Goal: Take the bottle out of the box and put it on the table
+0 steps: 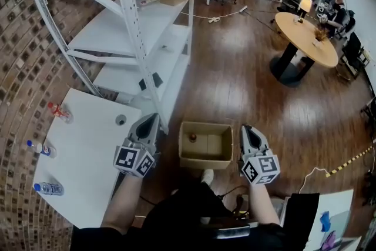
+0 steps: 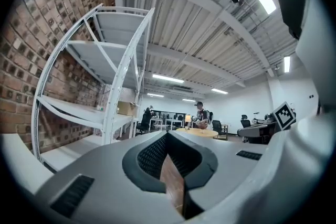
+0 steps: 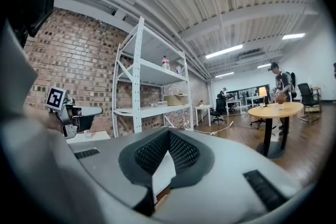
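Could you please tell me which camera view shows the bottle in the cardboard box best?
The head view: it looks down into the open box, with the bottle in its far left corner. Neither gripper view shows the bottle; both aim too high to see into the box.

head: steeply down | gripper views: level, outward | shared: white rack point(image 1: 111, 29)

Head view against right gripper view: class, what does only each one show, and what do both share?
Only the head view: the bottle inside the open box on the floor. Only the right gripper view: the ceiling lights overhead. Both: the rack, the round table and the brick wall.
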The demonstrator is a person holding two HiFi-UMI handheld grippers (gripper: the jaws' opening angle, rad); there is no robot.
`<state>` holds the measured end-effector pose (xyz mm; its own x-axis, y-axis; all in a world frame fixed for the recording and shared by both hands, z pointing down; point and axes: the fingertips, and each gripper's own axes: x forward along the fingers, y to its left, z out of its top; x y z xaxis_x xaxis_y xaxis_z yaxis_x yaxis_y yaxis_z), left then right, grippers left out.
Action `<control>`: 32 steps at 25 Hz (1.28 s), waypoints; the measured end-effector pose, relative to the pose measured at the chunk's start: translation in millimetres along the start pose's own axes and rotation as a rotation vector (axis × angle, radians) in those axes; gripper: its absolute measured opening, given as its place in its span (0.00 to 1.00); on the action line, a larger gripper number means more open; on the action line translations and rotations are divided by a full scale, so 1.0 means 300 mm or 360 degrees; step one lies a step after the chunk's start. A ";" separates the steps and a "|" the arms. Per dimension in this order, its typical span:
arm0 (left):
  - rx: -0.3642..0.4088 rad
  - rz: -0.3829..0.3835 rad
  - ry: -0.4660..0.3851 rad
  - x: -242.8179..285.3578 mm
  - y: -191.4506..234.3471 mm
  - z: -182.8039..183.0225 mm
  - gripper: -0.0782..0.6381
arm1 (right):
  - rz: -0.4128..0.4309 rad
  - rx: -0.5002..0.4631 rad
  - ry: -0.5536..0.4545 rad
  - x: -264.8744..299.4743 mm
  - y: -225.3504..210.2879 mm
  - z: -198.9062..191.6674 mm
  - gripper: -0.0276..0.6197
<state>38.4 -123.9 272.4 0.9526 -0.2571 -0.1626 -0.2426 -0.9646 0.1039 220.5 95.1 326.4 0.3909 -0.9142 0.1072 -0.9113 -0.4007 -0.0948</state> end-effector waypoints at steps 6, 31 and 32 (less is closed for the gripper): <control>-0.0031 0.0063 0.0186 0.109 0.073 -0.193 0.11 | 0.0075 -0.0001 0.0109 0.161 -0.070 -0.100 0.05; -0.0264 0.0138 0.0881 0.262 0.111 -1.019 0.11 | 0.0347 0.0058 0.0891 0.466 -0.134 -0.886 0.05; -0.0278 0.0141 0.0902 0.282 0.115 -1.056 0.11 | 0.0348 0.0053 0.0905 0.490 -0.145 -0.908 0.05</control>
<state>168.8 -160.3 572.9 0.8912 -0.2180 0.3978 -0.3375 -0.9046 0.2605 282.2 -5.4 615.8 0.0561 -0.8035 0.5926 -0.9545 -0.2173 -0.2043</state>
